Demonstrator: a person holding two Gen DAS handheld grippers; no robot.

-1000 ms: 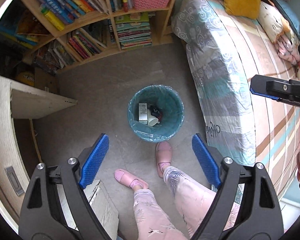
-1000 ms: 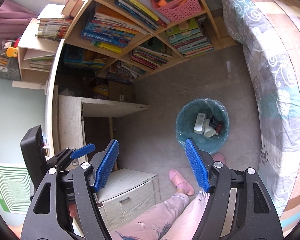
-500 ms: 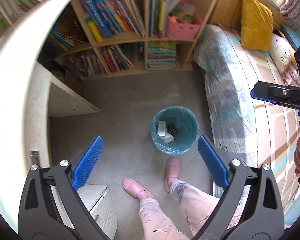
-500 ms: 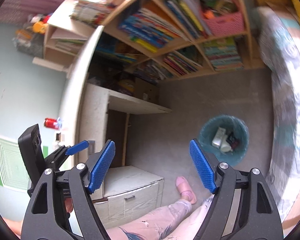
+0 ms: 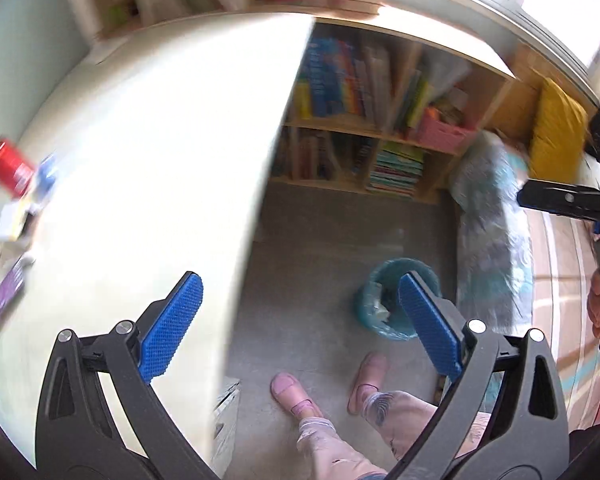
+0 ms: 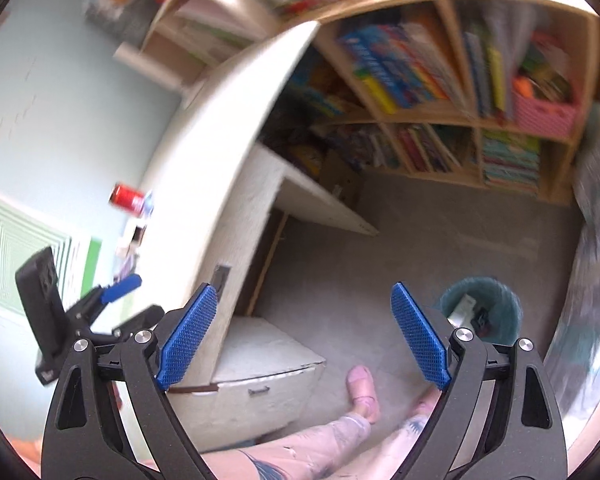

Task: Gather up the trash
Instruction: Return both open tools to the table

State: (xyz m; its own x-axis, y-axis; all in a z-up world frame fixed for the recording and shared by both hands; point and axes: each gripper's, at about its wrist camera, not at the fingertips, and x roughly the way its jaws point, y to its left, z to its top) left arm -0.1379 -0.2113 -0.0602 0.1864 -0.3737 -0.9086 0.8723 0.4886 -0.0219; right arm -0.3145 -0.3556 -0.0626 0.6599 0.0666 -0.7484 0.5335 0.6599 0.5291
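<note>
Both claws, left (image 5: 296, 328) and right (image 6: 302, 336), are wide and hold nothing. The red can (image 5: 8, 166) sits with other trash far back on the desk (image 5: 160, 140). The bin (image 5: 380, 300) waits on the floor, so next a claw should reach for the can.

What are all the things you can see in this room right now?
Can: one, red, far left of the desk.
Desk: one, white, on the left.
Bin: one, teal, on the floor by the bed, trash inside.
Bookshelf: one, wooden, full of books.
Basket: one, pink, on the shelf.
Pillow: one, yellow, on the bed.
Slippers: two, pink, on the person's feet.
Left gripper: fingers blue, open.
Right gripper: fingers blue, open.
</note>
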